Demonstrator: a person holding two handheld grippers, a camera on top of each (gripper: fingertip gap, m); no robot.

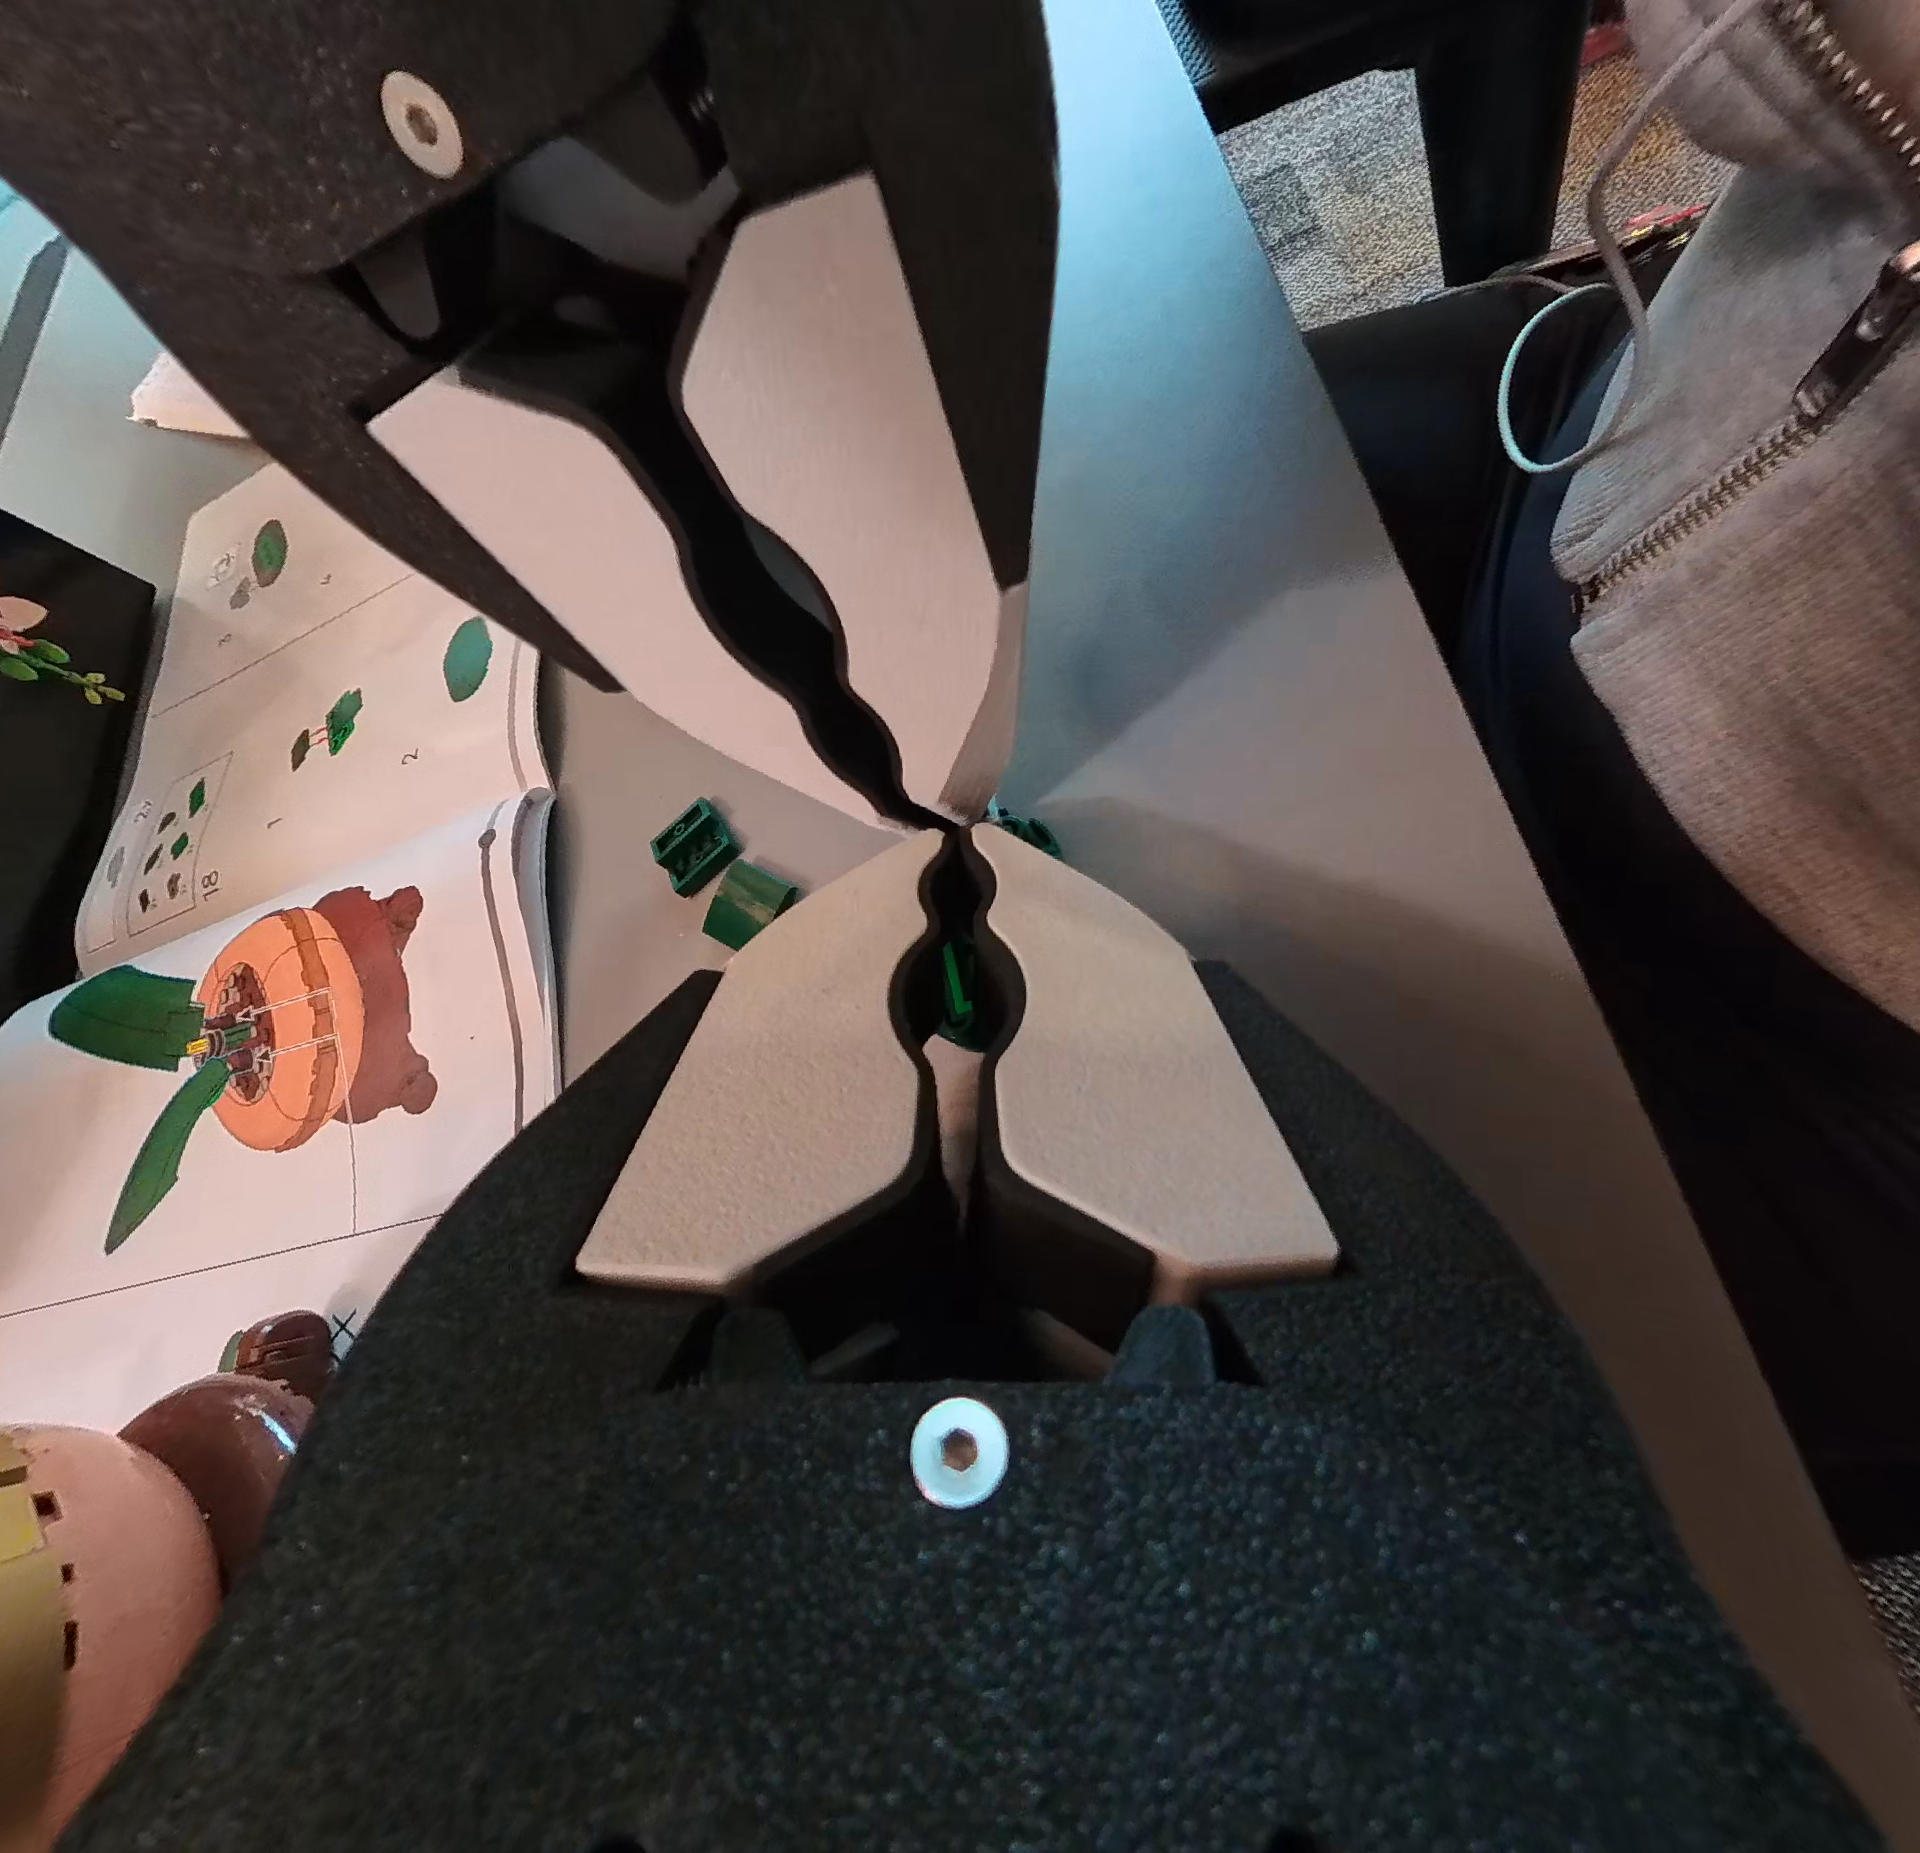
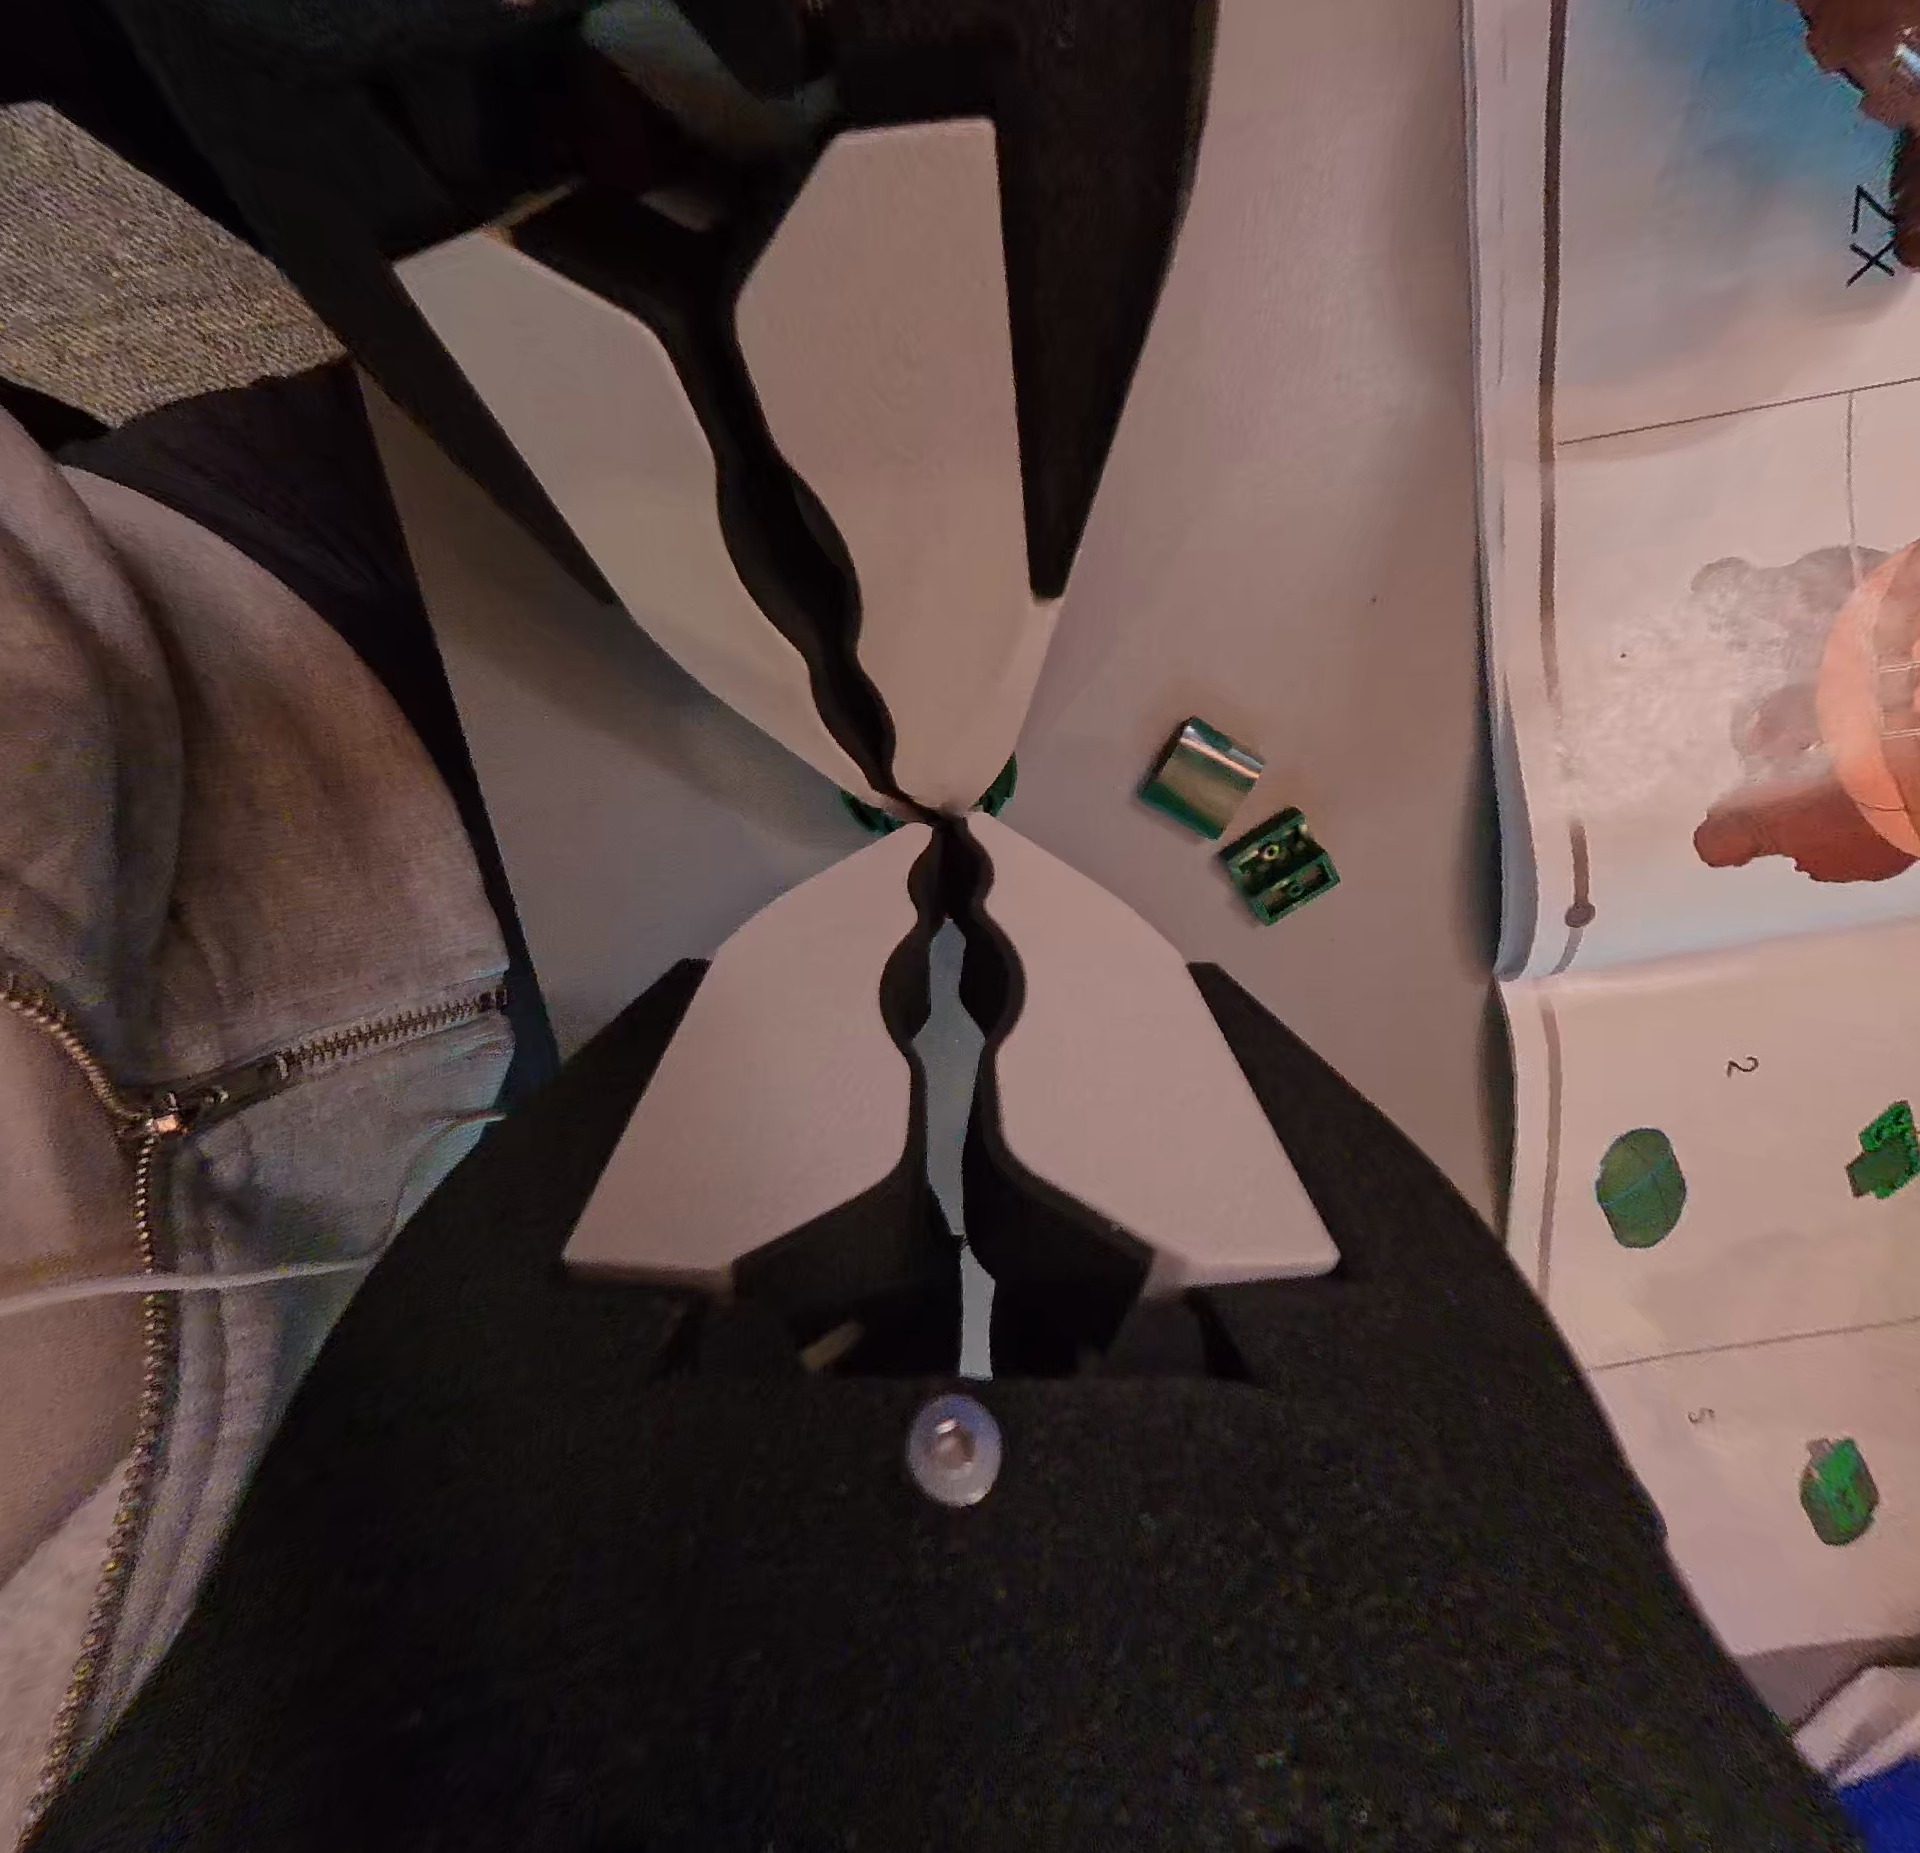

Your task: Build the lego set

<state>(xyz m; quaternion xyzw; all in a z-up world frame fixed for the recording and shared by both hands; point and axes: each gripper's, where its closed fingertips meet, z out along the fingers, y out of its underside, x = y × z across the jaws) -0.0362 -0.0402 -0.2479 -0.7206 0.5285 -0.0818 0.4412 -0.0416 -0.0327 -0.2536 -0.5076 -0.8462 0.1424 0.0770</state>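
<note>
While both grippers meet tip to tip over the table (image 1: 1195, 660), the piece in play sits right at that junction. Left gripper (image 1: 951, 847): fingers nearly together, a small green piece (image 1: 958, 982) visible in the gap between its pads, so I read it as pinched there, long axis running along the fingers. Right gripper (image 2: 940, 827): fingers also narrowed to a slit, table showing through the gap lower down; green bits (image 2: 997, 795) peek out either side of its tips, but I can't tell whether it grips them or just presses against what the left one holds.

Judgement: this is a mating step, two green parts being pushed together between opposed tips. Both tools are equally close; contact point is dead ahead of each, no sideways offset to speak of.

Just beyond, on the table: two loose green pieces side by side, a curved one (image 2: 1200, 785) and a studded brick (image 2: 1280, 865), to the right of the right gripper's tips, apart from them.

Farther out: open instruction booklet (image 1: 312, 972) beside those pieces, the partly built round model (image 1: 114, 1554) at the left view's near-left corner, and a person's grey zip jacket (image 2: 208, 868) at the table edge.

Risk: tiny part, slips if tips misalign.
</note>
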